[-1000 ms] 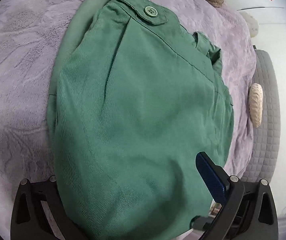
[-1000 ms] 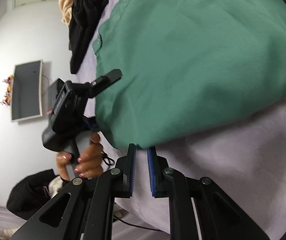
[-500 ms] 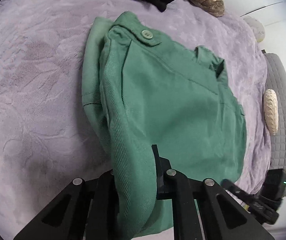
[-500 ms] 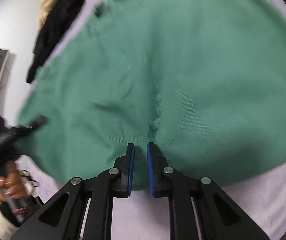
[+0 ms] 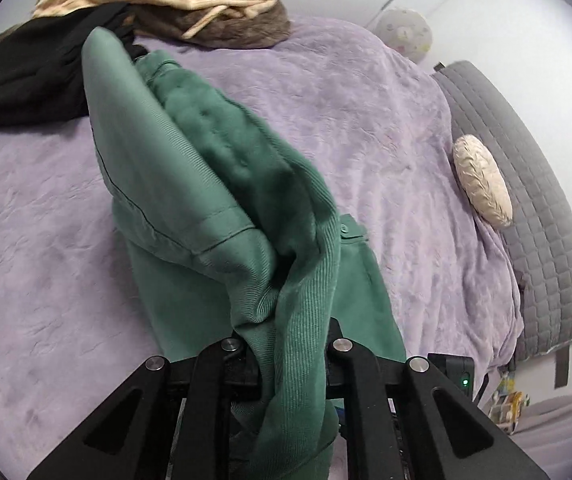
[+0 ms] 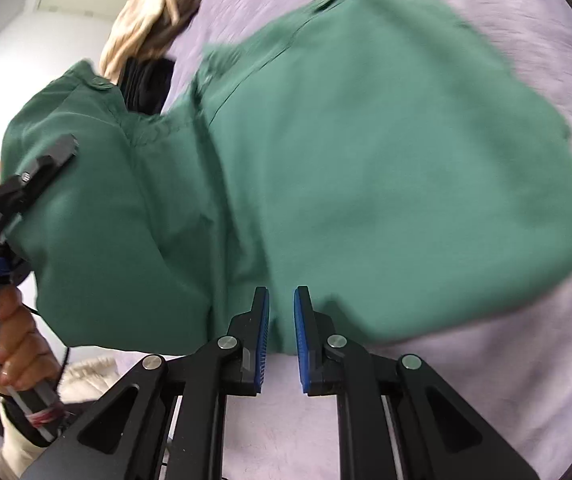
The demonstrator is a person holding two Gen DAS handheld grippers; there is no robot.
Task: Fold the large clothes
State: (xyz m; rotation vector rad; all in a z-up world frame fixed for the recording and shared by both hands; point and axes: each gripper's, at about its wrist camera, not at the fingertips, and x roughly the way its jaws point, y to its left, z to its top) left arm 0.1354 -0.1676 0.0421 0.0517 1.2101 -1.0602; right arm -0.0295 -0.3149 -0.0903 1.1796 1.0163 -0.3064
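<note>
A large green garment (image 5: 221, 184) lies on a purple bedspread (image 5: 366, 120). My left gripper (image 5: 286, 344) is shut on a bunched edge of it and holds that part lifted off the bed, so the cloth drapes over the fingers. In the right wrist view the green garment (image 6: 366, 168) spreads across the bedspread (image 6: 506, 380), its left part raised by the left gripper (image 6: 25, 184) in a hand. My right gripper (image 6: 281, 312) has its jaws nearly closed with a narrow gap, empty, its tips at the garment's near edge.
A pile of beige and brown clothes (image 5: 173, 4) and a black garment (image 5: 25, 76) lie at the far side of the bed. A grey quilted headboard (image 5: 534, 208) and a cream cushion (image 5: 482, 180) are on the right. A white wall is behind.
My left gripper has closed on the garment's edge and lifted it up off the bed. My right gripper has drawn back slightly, its narrow gap unchanged.
</note>
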